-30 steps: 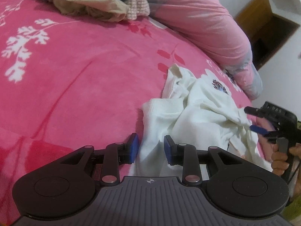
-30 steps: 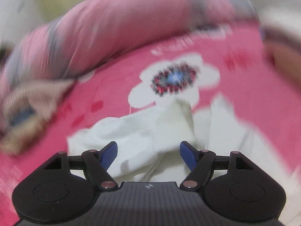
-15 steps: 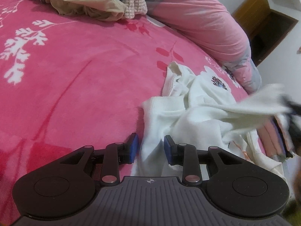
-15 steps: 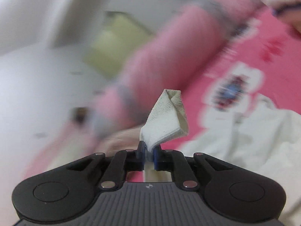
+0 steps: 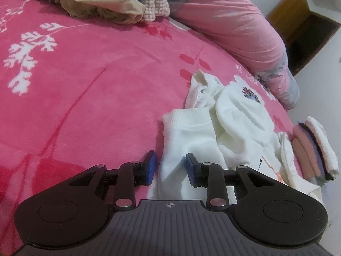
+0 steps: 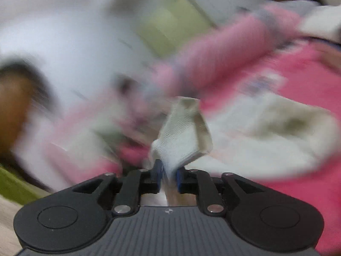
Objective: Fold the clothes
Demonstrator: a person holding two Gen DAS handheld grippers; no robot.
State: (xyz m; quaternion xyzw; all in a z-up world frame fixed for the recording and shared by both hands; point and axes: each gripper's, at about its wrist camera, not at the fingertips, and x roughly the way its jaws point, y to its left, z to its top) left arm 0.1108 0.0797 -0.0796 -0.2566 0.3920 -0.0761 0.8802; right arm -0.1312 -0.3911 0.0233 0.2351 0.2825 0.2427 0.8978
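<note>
A crumpled white sweater (image 5: 234, 123) lies on the pink bedspread (image 5: 96, 89). My left gripper (image 5: 170, 164) hovers over its near ribbed hem. The jaws stand apart with the cloth between them, and a strip of bedspread shows beside the left pad. In the blurred right wrist view, my right gripper (image 6: 168, 170) has a ribbed white cuff (image 6: 183, 136) sticking up from between its blue pads. Its jaws are opening, and the cloth still fills the gap. The rest of the sweater (image 6: 266, 132) spreads to the right behind it.
A heap of unfolded clothes (image 5: 102, 2) sits at the far end of the bed. A rolled pink quilt (image 5: 230, 21) runs along the back. A small stack of folded clothes (image 5: 313, 149) lies at the right edge, and a wooden cabinet (image 5: 302, 21) stands beyond.
The right gripper closed on the white cuff and swung fast sideways with it, leaving the left wrist view. The lifted sleeve is gone from that view. The left gripper has stayed put.
</note>
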